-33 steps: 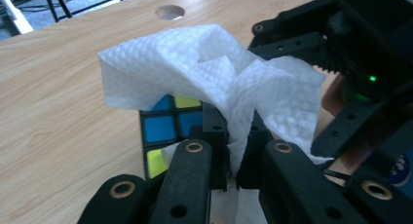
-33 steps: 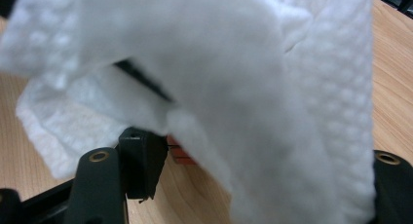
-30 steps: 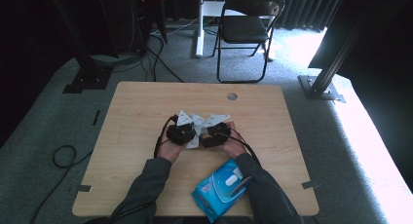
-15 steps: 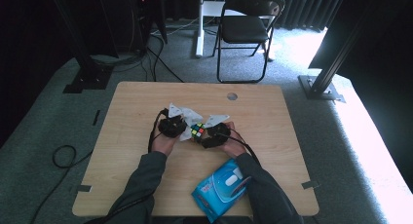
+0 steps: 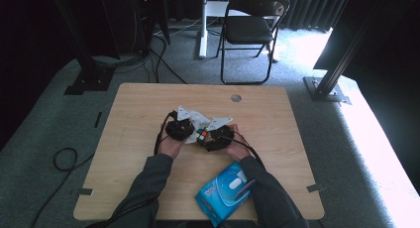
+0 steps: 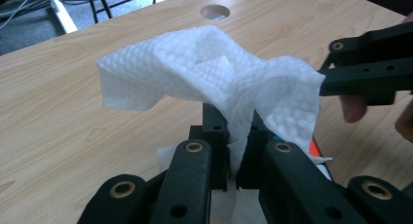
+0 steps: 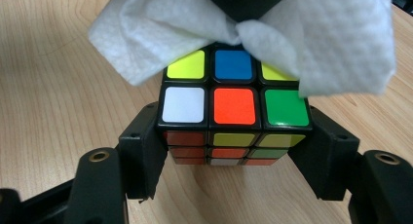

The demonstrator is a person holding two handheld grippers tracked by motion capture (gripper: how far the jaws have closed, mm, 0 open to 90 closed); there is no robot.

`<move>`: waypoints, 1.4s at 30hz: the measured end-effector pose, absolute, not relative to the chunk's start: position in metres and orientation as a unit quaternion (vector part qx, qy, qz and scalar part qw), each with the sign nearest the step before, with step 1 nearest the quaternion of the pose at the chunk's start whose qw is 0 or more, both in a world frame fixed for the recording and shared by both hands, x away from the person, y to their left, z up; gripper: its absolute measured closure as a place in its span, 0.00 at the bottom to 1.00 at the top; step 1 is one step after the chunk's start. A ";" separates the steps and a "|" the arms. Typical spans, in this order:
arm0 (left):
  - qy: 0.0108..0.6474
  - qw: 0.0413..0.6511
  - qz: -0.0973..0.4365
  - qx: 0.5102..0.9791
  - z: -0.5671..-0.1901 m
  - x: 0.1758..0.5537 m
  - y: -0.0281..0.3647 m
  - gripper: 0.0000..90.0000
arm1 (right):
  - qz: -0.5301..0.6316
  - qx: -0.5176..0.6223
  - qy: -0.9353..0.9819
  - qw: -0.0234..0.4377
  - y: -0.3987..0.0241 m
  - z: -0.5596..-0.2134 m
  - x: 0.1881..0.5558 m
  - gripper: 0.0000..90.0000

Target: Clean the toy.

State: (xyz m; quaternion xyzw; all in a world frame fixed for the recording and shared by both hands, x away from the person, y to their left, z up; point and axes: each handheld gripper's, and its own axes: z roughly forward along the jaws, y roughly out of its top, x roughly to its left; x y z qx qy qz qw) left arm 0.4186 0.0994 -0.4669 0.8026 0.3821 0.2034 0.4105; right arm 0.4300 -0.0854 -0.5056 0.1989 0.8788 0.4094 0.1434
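Left gripper (image 6: 233, 158) fingers clenched on white tissue (image 6: 214, 73); right gripper (image 7: 234, 151) fingers grasping puzzle cube (image 7: 234, 107); tissue draped over cube's far edge.

The work surface is a rectangular light-wood table (image 5: 133, 139) with rounded corners and a round cable hole (image 5: 236, 97) near its far edge, standing on grey carpet. A blue and white soft plastic wipes packet (image 5: 225, 191) lies flat on the table near its front edge, right of centre. In the right gripper view, a multicoloured puzzle cube (image 7: 234, 112) appears to rest on the wood at the table's centre.
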 end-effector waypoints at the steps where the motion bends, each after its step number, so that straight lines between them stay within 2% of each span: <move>1: 0.377 0.410 0.201 0.806 -0.467 0.417 0.097 0.95 | 0.409 0.199 0.879 0.143 -0.085 -0.506 0.430 0.38; 26: 0.348 0.420 0.181 0.818 -0.470 0.407 0.083 0.95 | 0.410 0.202 0.878 0.144 -0.085 -0.506 0.430 0.38; 42: 0.388 0.436 0.202 0.787 -0.456 0.413 0.120 0.95 | 0.414 0.205 0.875 0.144 -0.087 -0.505 0.430 0.38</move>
